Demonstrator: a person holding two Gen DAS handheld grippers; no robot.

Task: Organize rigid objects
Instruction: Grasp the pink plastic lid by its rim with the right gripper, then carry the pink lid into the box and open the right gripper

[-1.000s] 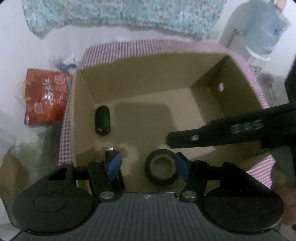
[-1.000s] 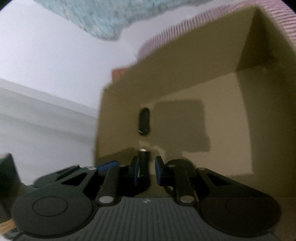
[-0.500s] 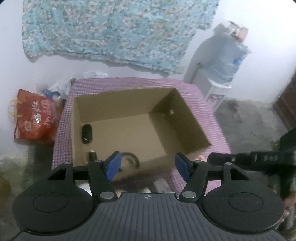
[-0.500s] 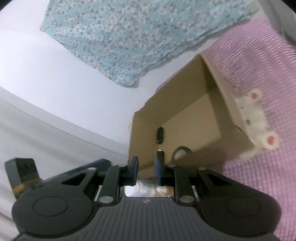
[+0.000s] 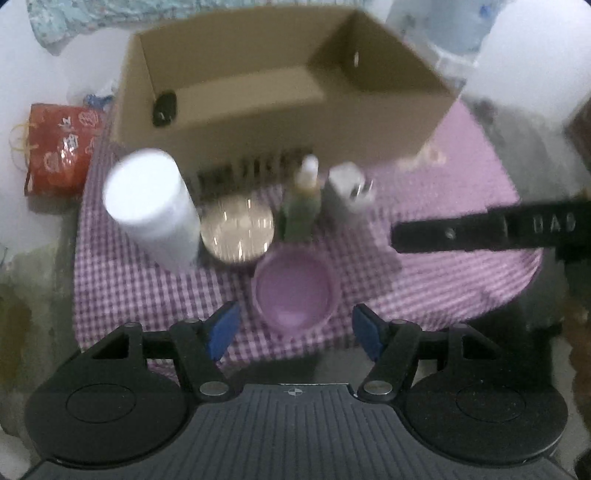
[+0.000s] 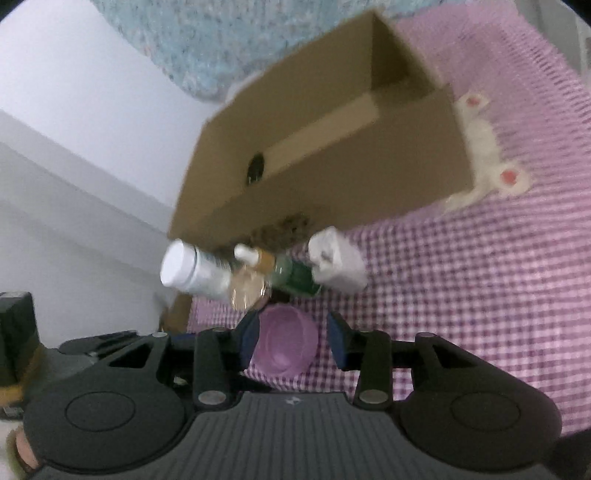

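A cardboard box [image 5: 229,122] stands at the back of the purple checked tablecloth [image 5: 443,258], with a black object [image 5: 164,107] inside at its left. In front of it stand a white bottle [image 5: 151,206], a round shiny lid [image 5: 238,232], a small green dropper bottle [image 5: 303,199], a white charger [image 5: 345,192] and a purple bowl [image 5: 293,288]. My left gripper [image 5: 293,332] is open and empty, just in front of the bowl. My right gripper [image 6: 291,338] is open, its blue pads either side of the purple bowl [image 6: 286,343] and above it.
A white plush toy [image 6: 484,147] lies right of the box. A red bag [image 5: 59,144] sits on the floor at left. A water jug [image 5: 447,26] stands at the back right. The right gripper's black finger [image 5: 480,229] crosses the left wrist view.
Both grippers have pulled back out of the box and lowered toward the table front. The right gripper has opened; the small black item it held is gone from it.
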